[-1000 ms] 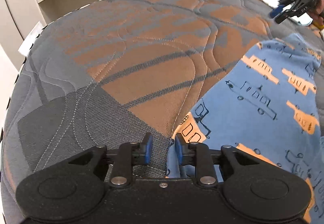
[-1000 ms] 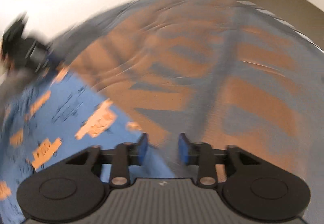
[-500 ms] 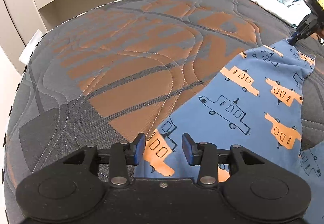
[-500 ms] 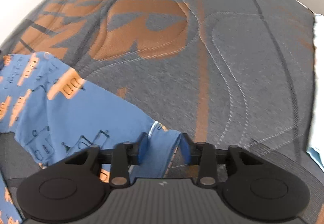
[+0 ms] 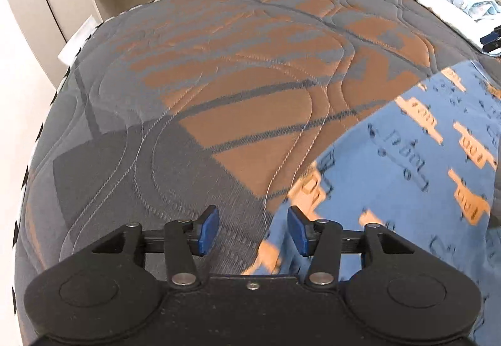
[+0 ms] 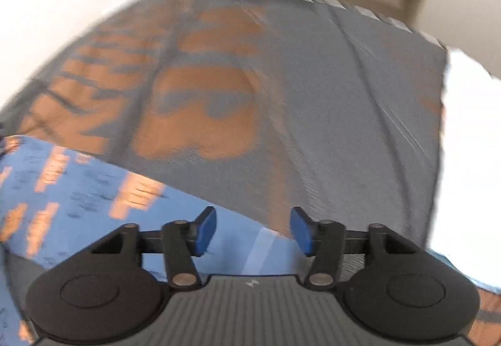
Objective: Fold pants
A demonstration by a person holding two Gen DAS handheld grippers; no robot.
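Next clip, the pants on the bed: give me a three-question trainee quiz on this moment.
1. True or false: the left gripper is clamped on the blue pants.
2. What do the pants lie on? A) wooden floor B) quilted grey-and-orange mattress C) white table
3. Fill in: the print on the pants shows orange and outlined ____.

Key: 1 false: its jaws are opening, pads off the cloth. The right gripper is opening too, above a pants edge. 2 B. 3 vehicles.

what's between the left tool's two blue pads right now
In the left wrist view, bare quilted mattress and the blue pants' edge; the opening left tool grips nothing.
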